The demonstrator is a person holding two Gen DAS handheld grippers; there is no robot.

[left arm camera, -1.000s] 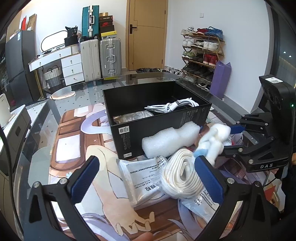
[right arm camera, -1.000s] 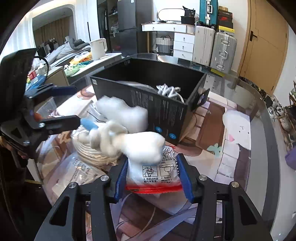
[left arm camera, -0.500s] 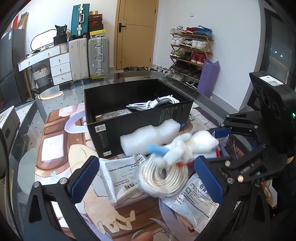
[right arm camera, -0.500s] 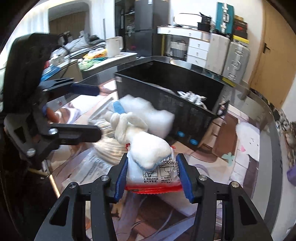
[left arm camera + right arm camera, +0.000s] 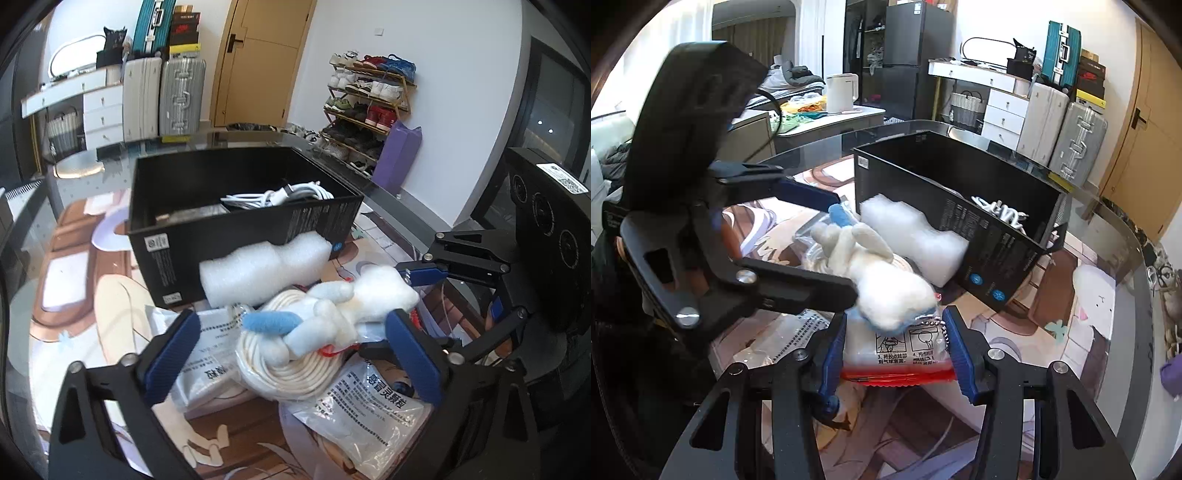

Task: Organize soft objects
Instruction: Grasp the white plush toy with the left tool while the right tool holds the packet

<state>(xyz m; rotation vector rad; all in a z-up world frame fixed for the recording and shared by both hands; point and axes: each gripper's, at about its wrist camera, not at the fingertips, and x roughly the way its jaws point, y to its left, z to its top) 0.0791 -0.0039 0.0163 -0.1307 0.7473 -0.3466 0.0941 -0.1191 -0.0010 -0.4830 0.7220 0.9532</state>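
Cluttering printed table mat [image 5: 74, 295], shoe rack [image 5: 365, 99] behind

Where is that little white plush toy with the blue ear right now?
In the left wrist view the plush toy lies right of centre atop the coiled white rope, just in front of the foam block leaning on the black box.

White plush toy [image 5: 343, 310] with blue tail, lying atop coiled white rope [image 5: 291, 365] beside foam block [image 5: 262, 269].

The left gripper [image 5: 291, 350] is spreading its jaws wide across the lower frame, while the right gripper [image 5: 897, 354], lower centre, is clamping its blue pads [image 5: 962, 354] narrowly together
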